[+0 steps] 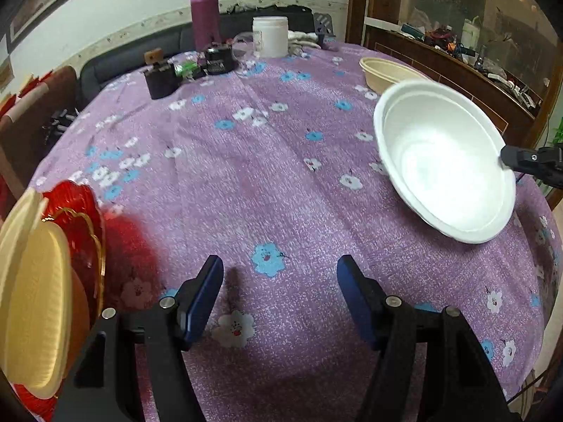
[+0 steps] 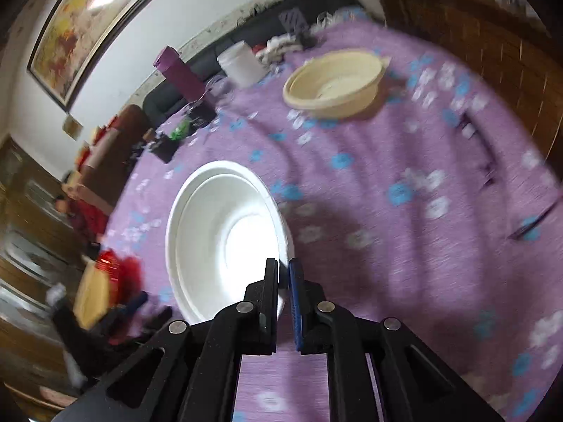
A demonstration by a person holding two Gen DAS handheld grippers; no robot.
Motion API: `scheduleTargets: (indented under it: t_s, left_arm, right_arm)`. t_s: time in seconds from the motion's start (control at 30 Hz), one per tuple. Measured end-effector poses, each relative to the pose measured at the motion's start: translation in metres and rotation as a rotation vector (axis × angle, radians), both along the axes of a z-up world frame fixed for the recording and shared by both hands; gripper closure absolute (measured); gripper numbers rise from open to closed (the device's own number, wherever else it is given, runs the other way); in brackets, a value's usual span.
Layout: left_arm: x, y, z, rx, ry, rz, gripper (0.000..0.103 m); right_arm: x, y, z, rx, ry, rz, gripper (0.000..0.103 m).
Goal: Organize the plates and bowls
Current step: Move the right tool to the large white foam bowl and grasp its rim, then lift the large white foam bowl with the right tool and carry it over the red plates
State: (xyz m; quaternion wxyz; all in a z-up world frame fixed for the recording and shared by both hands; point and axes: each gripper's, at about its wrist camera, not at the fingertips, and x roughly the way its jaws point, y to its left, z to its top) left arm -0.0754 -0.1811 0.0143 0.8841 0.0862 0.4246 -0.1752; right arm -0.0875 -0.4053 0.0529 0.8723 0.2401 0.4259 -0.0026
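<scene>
We count one round table, its purple floral tablecloth (image 1: 281, 190) covering the whole top, set against a white wall with a framed painting (image 2: 95, 24) and a dark wooden cabinet (image 1: 457, 63) to the side. On it we see two bowls: one white foam bowl (image 1: 447, 165), tilted and lifted off the cloth, and one cream bowl (image 2: 334, 84) resting farther back near the cabinet. At the near left edge stands a stack of cream plates (image 1: 31, 299) against one red dish (image 1: 79, 211). Toward the far edge are one purple bottle (image 1: 205, 14), one white jar (image 1: 270, 35) and a few small dark items we cannot identify. Our right gripper (image 2: 283, 274) has its jaws pinched tight on the white bowl's rim, carrying it. Our left gripper (image 1: 279, 270) hovers with jaws partly apart, holding nothing.
</scene>
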Motion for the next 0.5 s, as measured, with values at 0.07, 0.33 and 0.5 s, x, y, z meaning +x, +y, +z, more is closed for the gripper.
scheduleTargets:
  t_s: [0.07,0.33,0.5]
  left_arm:
    - [-0.002,0.0,0.006,0.001,-0.016,0.005,0.037]
    - [0.006,-0.013,0.044,-0.072,-0.021,-0.039,0.037]
    - [0.033,-0.036,0.048,-0.166,0.077,-0.076,0.037]
  right_arm:
    - [-0.003,0.002,0.006,-0.025,-0.047,-0.001,0.093]
    - [-0.014,0.001,0.015,-0.11,-0.112,-0.042,0.093]
    - [-0.021,-0.012,0.006,-0.066,-0.098,-0.074,0.092]
